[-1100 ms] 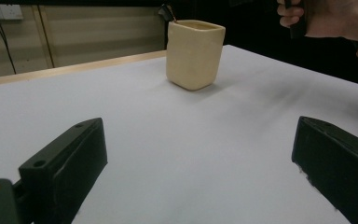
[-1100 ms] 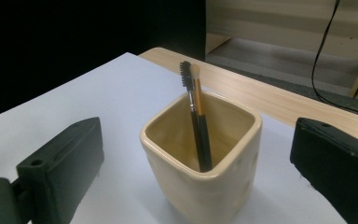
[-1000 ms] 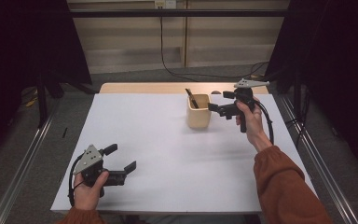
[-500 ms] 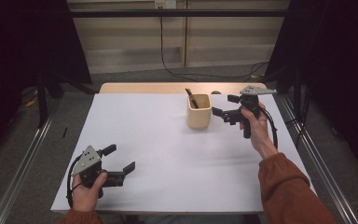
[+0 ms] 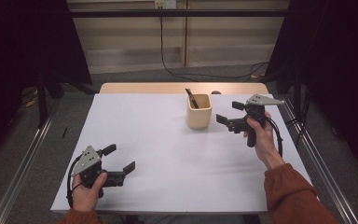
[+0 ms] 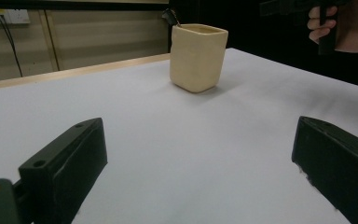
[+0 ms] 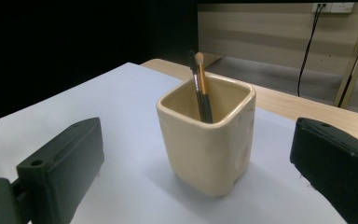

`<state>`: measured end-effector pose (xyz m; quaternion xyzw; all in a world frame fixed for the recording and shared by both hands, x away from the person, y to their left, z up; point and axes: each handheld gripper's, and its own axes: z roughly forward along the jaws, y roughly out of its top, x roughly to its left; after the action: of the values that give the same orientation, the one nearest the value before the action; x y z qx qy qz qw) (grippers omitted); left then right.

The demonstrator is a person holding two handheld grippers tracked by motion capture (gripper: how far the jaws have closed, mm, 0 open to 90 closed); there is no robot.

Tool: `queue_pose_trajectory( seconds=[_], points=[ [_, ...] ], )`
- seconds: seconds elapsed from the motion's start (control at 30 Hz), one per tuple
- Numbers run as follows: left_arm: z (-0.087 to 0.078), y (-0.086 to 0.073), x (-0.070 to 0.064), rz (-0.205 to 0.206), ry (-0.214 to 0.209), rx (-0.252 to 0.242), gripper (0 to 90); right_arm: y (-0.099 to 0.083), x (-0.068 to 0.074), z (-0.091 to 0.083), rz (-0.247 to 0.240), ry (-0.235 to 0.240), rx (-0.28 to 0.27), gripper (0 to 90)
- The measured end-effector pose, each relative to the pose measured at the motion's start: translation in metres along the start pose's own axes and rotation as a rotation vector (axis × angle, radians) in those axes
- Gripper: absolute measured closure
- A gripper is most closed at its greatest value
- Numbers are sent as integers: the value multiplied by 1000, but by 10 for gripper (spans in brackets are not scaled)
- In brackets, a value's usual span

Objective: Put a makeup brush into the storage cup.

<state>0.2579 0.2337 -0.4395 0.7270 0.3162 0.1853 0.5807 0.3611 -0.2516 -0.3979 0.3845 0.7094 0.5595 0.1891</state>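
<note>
- High view: my right tongs [image 5: 227, 113] hover released at right of centre, wrist raised, just beside the cream cup [image 5: 199, 111]; my left tongs [image 5: 120, 158] rest released at lower left on the bench [image 5: 168, 154].
- Left gripper view: the cup [image 6: 197, 57] stands at upper centre, well apart.
- Right gripper view: the cup [image 7: 208, 140] stands at centre, holding brushes [image 7: 201, 88].

A white rectangular sheet [image 5: 168, 154] covers most of a pale wooden table [image 5: 135, 88], whose bare edge shows along the far side. Toward the far right of the sheet stands a cream, square-sided ceramic cup [image 5: 199, 112] with a dark slender stick [image 5: 191, 100] leaning inside it, perhaps a brush, though it is too small to tell. Just right of the cup, the black right gripper [image 5: 230, 115] is held above the sheet with its jaws apart, pointing toward the cup without touching it. At the near left corner, the black left gripper [image 5: 120, 159] sits low over the sheet, jaws spread, well apart from the cup.
</note>
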Motion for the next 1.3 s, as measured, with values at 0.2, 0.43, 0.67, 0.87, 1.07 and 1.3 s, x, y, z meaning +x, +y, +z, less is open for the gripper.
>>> queue_pose_trajectory(
  seconds=[0.2, 0.43, 0.67, 0.87, 1.07, 1.3],
  points=[
    [0, 0, 0, -4, 3, -7, 32, -10, -1, -10, 20, -12, 9, 23],
    [-2, 0, 0, 3, 12, -1, 32, -21, -1, -22, 33, -26, 12, 23],
    [-3, 0, -1, 3, 16, -4, 32, -30, 3, -39, 31, -34, -1, 23],
    [-3, 0, -1, 0, 23, -7, 32, -38, 10, -56, 19, -32, 3, 23],
    [-6, 0, -1, 3, 39, -17, 33, -50, 14, -70, 20, -41, 3, 27],
    [-8, 0, -3, 0, 41, -18, 32, -64, 17, -86, 31, -56, 8, 27]
  ],
)
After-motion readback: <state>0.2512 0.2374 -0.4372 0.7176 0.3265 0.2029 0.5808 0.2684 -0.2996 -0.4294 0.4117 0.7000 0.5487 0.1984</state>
